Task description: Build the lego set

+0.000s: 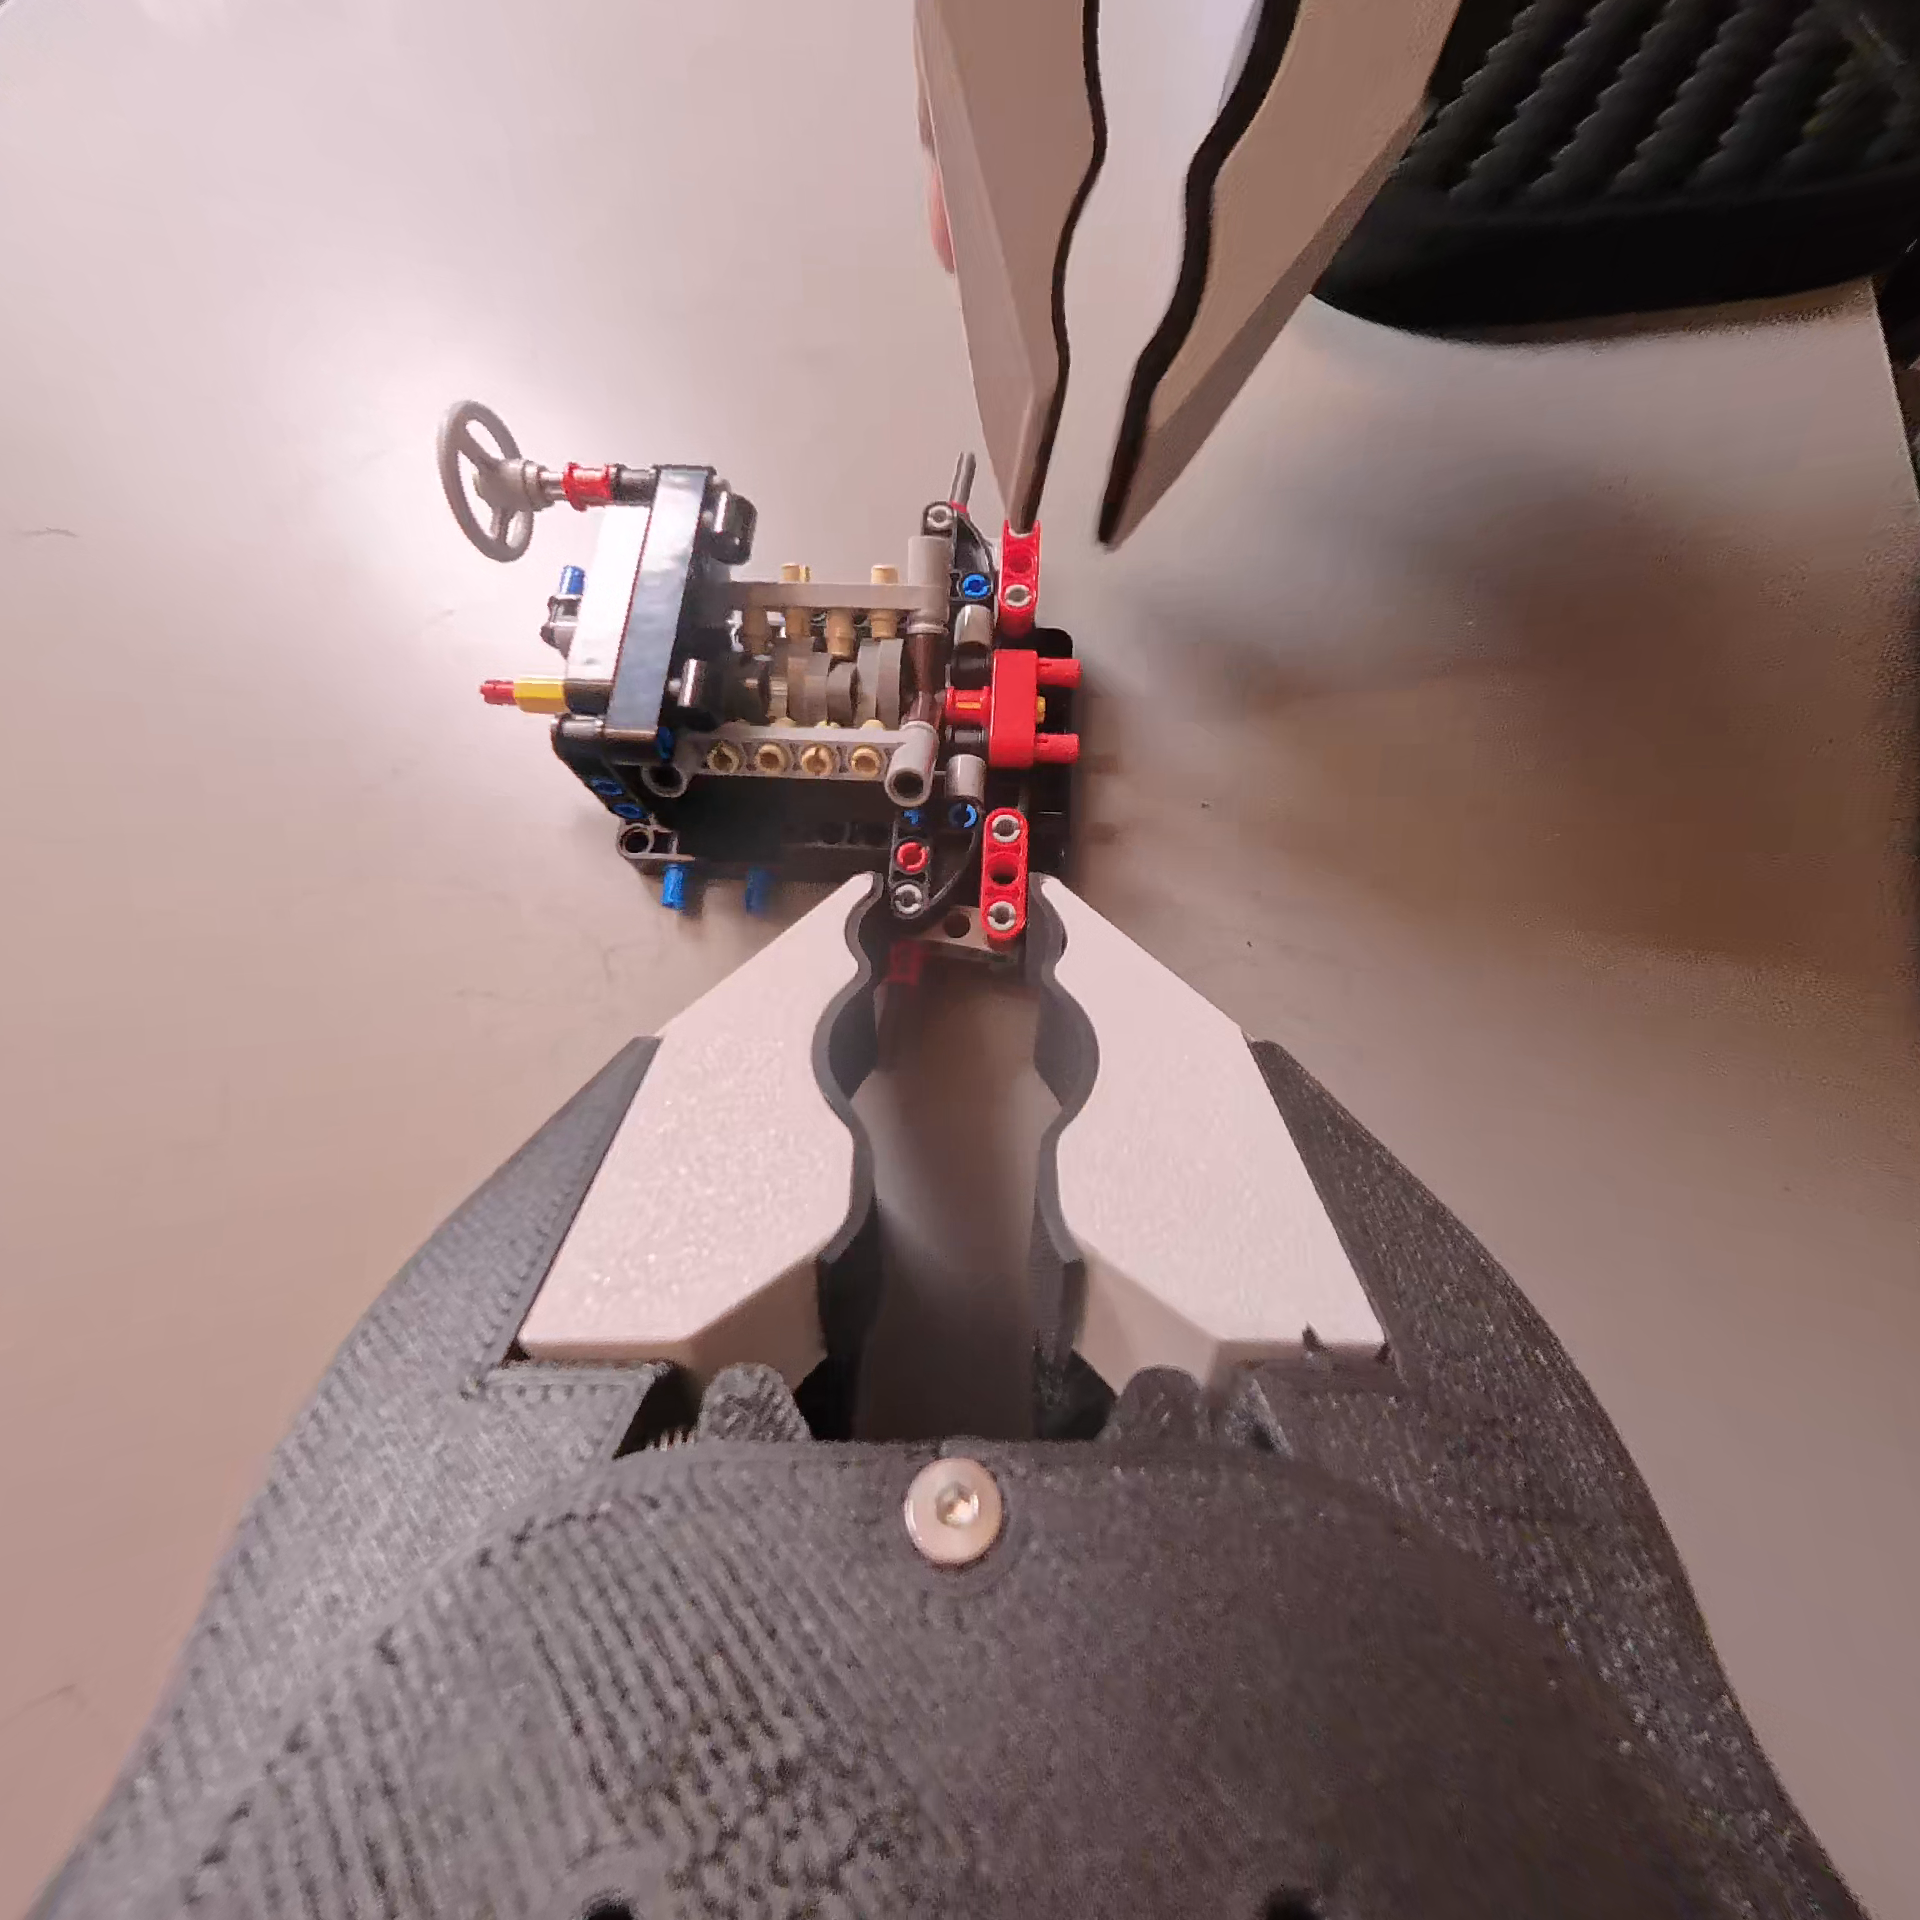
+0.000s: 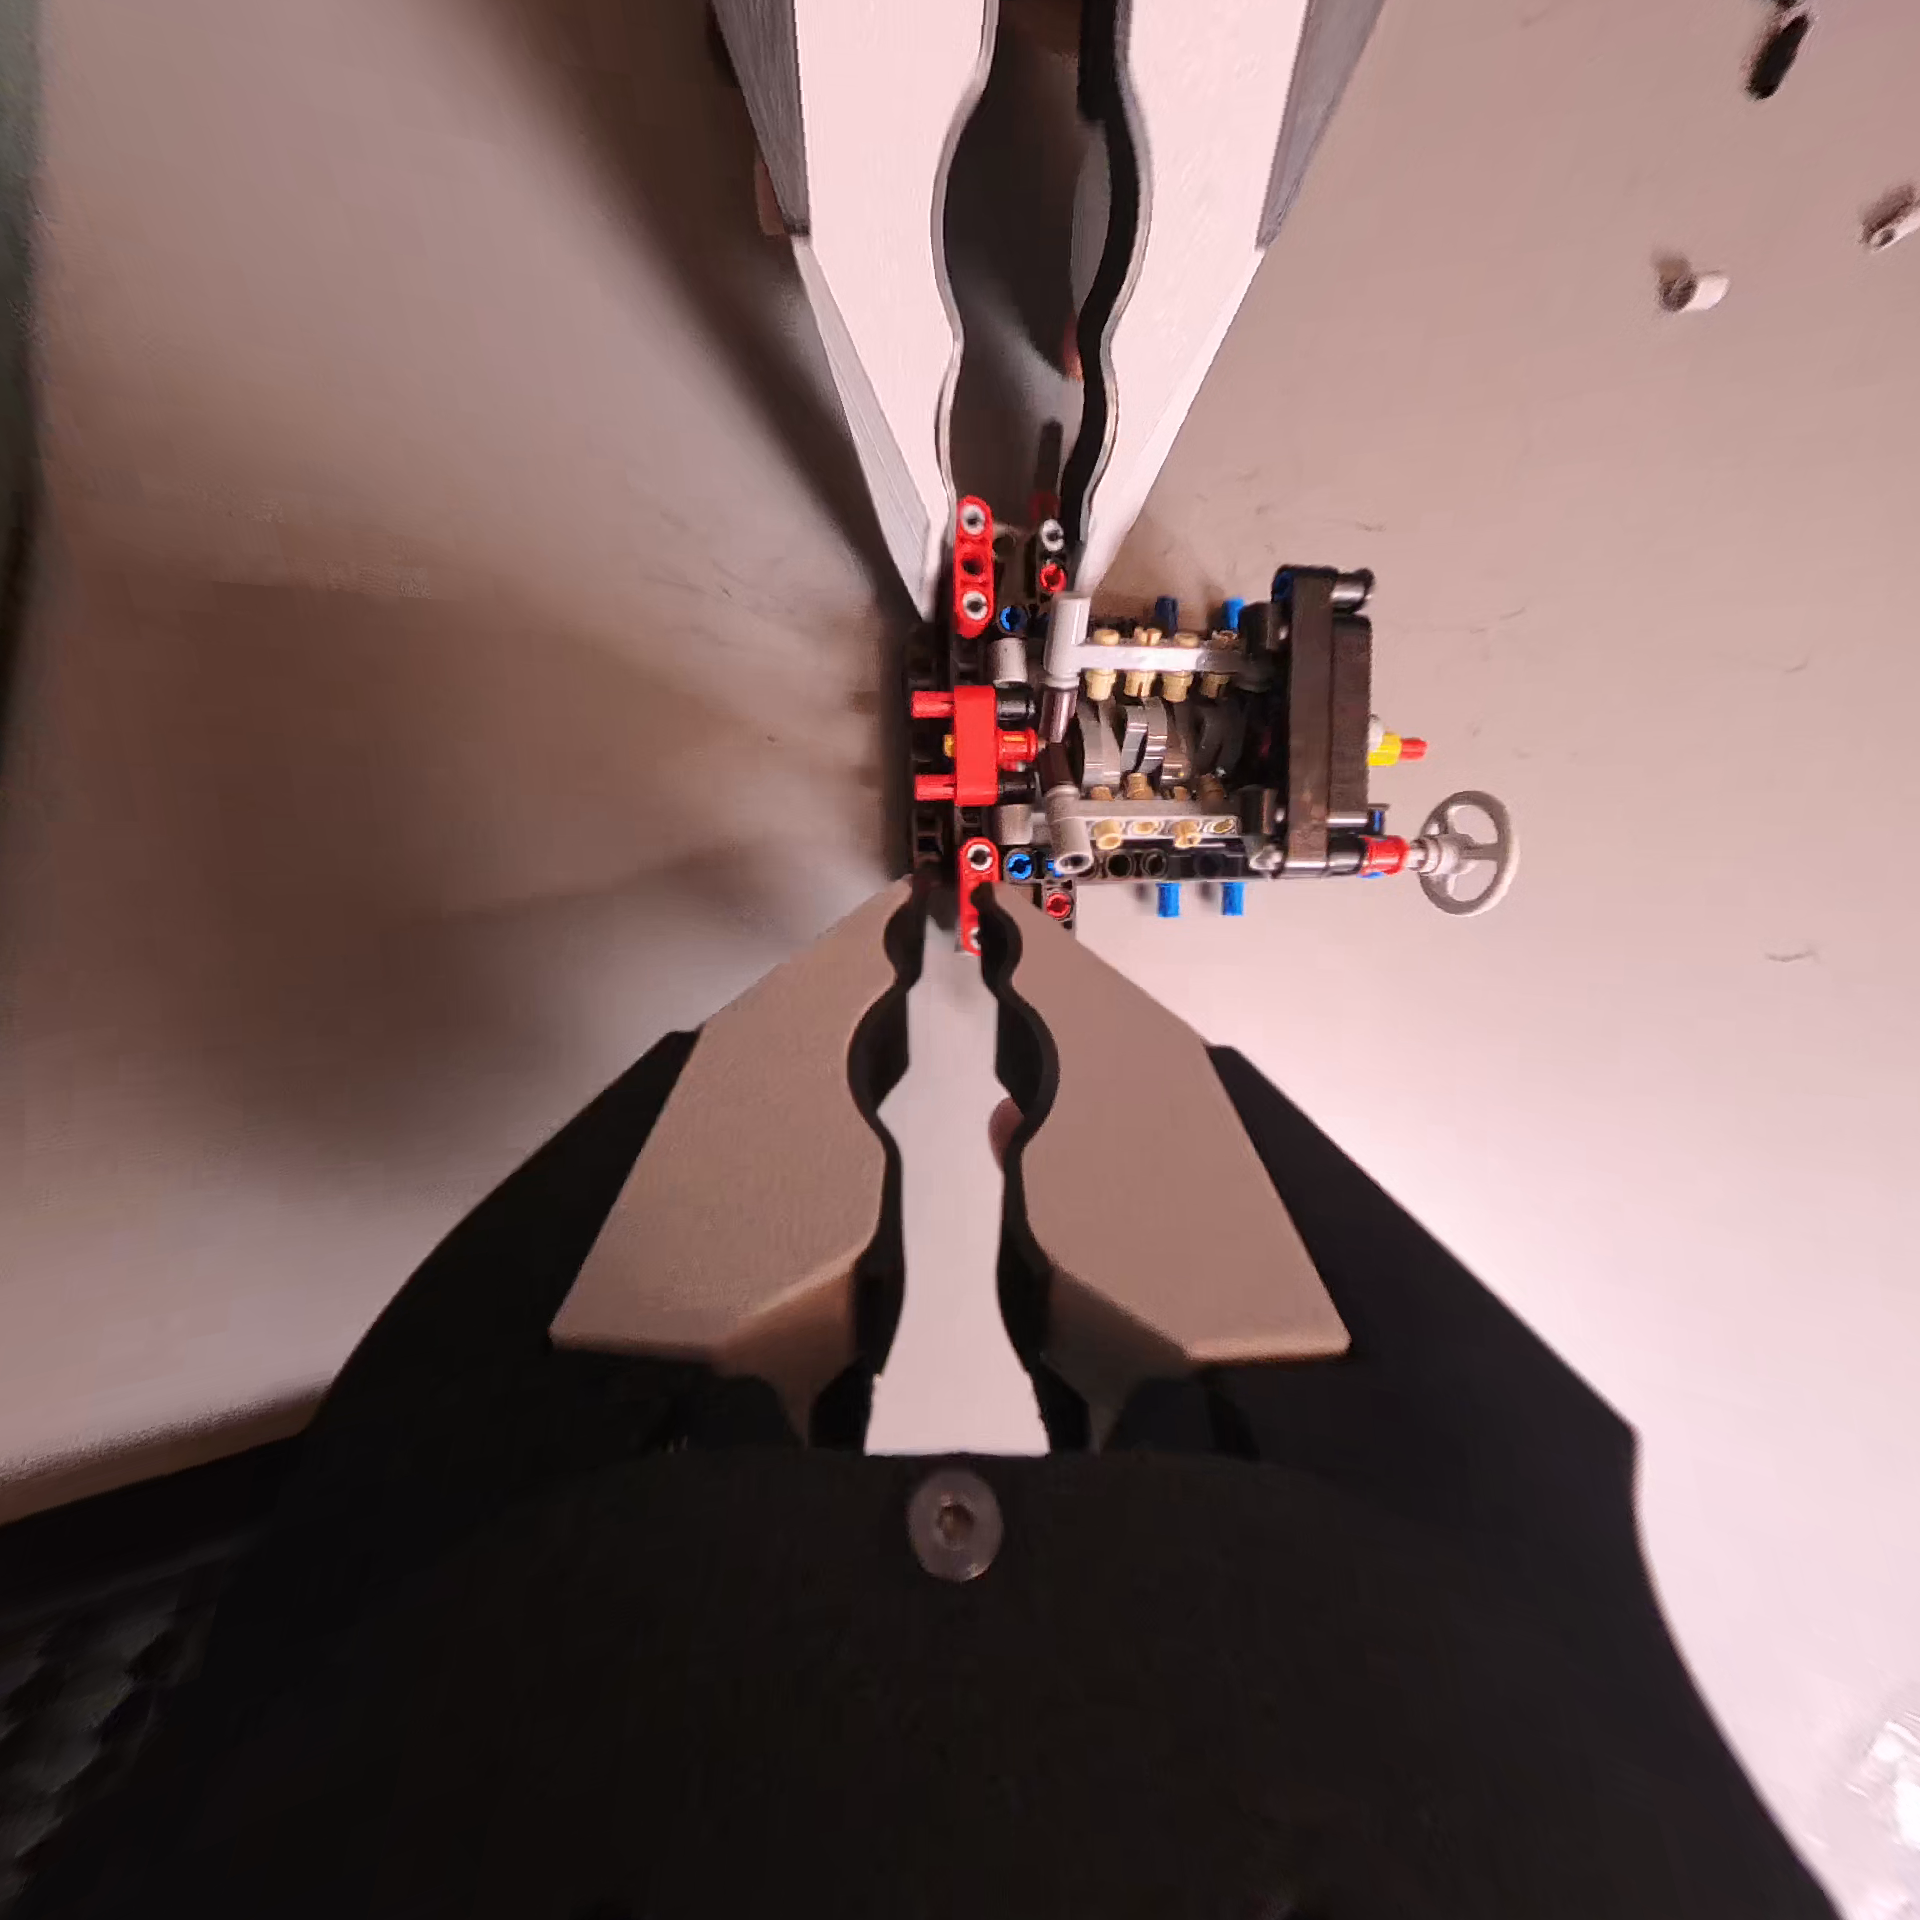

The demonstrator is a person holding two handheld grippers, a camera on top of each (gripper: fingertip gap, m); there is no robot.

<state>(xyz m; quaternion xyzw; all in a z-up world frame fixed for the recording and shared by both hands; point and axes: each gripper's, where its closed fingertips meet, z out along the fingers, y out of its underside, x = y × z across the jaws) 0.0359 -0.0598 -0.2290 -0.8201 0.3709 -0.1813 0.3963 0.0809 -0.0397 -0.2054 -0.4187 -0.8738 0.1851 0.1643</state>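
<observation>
Your left gripper (image 1: 961,904) is closed on the near end of the lego assembly (image 1: 821,686), its fingertips pinching the corner beside a short red beam (image 1: 1004,871). Your right gripper (image 2: 948,914) meets the opposite end, its fingers nearly together around another red beam (image 2: 971,902); whether they clamp it cannot be determined. The assembly rests on the pale table (image 1: 312,260), its grey steering wheel (image 1: 484,480) pointing away from both grippers. Small loose parts (image 2: 1688,289) lie well apart.
</observation>
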